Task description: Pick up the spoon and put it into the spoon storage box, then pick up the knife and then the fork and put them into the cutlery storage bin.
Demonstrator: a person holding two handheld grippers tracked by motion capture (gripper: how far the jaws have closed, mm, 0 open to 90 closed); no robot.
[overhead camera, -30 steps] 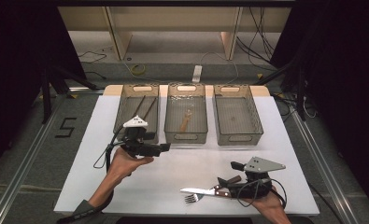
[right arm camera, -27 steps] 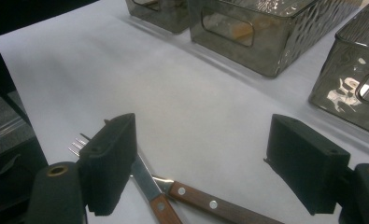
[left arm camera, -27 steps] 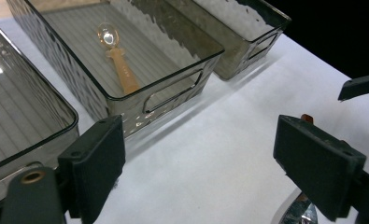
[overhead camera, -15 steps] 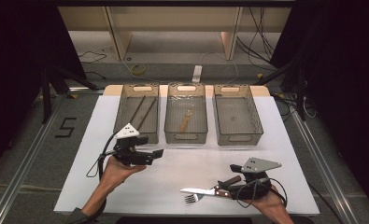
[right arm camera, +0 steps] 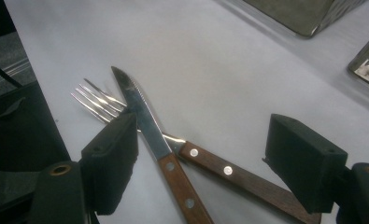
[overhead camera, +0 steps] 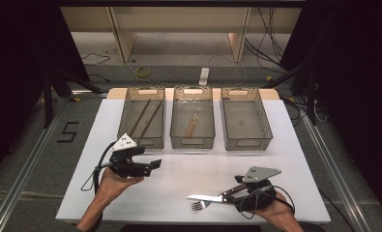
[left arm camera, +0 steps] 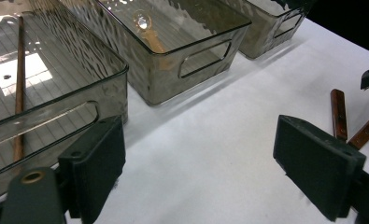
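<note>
White matte table (overhead camera: 188, 169) | wood-handled knife (right arm camera: 149, 135), fork (right arm camera: 98, 102) crossed | both grippers (right arm camera: 201, 154) (left arm camera: 201, 168) agape, empty

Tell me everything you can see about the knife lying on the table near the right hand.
The wood-handled steel knife lies flat on the white table, near its front edge. Its blade is serrated and pointed; the brown handle carries silver rivets. It crosses over the wood-handled steel fork, blade resting on the fork's neck. The right tool stands open around both handles, pads apart from them.
</note>
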